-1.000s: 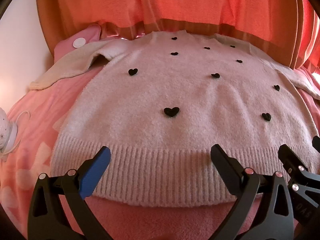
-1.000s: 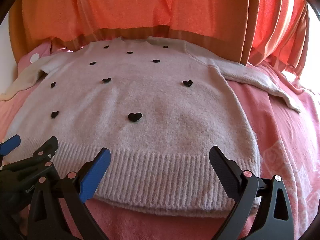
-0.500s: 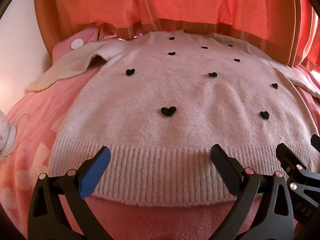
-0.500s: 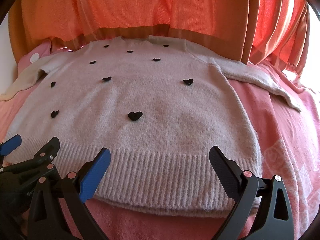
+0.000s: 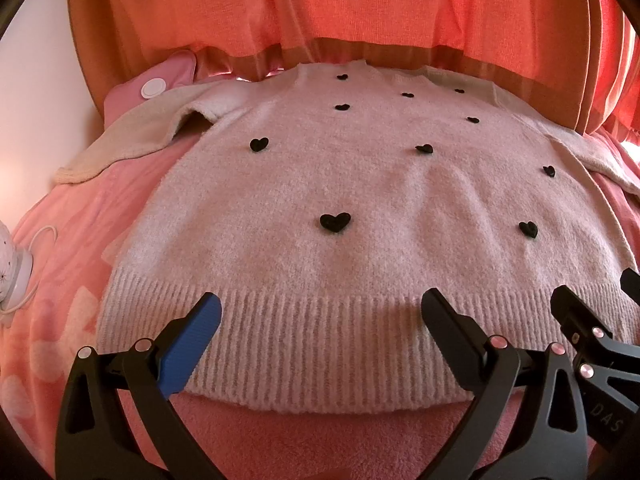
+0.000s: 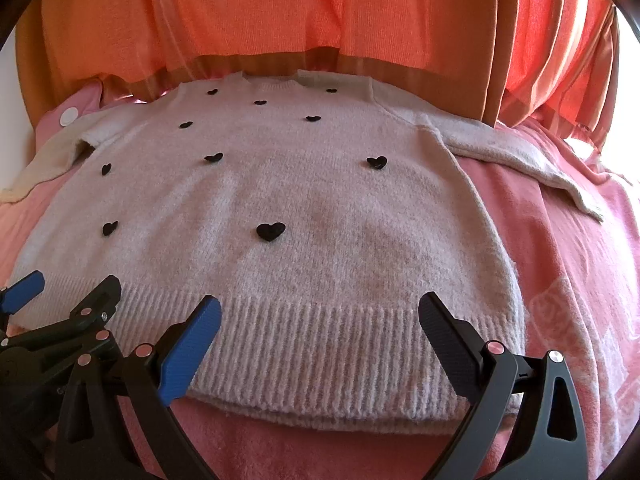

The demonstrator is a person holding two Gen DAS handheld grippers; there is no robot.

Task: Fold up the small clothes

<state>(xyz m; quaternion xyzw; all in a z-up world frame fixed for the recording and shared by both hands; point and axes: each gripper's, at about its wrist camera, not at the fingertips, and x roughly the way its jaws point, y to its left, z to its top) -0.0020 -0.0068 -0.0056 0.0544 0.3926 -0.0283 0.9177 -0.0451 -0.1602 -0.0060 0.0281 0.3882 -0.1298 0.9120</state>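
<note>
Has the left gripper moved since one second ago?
Yes, slightly. The left gripper has crept forward over the sweater's ribbed hem; the sweater lies unchanged on the pink blanket.

You've got 1 fuzzy pale-pink knit sweater [image 5: 360,208] w/ ribbed hem, laid flat, 2 sleeves out to the sides. Small black heart appliqués [image 5: 335,222] on it: 10 visible in the left wrist view, 9 in the right wrist view. 2 black two-finger grippers in frame: left gripper [image 5: 320,316] and right gripper [image 6: 320,314], 2 fingers each, 1 blue pad + 1 black pad per gripper. 1 pink blanket [image 6: 568,280] underneath. 1 orange curtain [image 6: 320,12] behind. 1 white round button [image 5: 153,88] far left.
</note>
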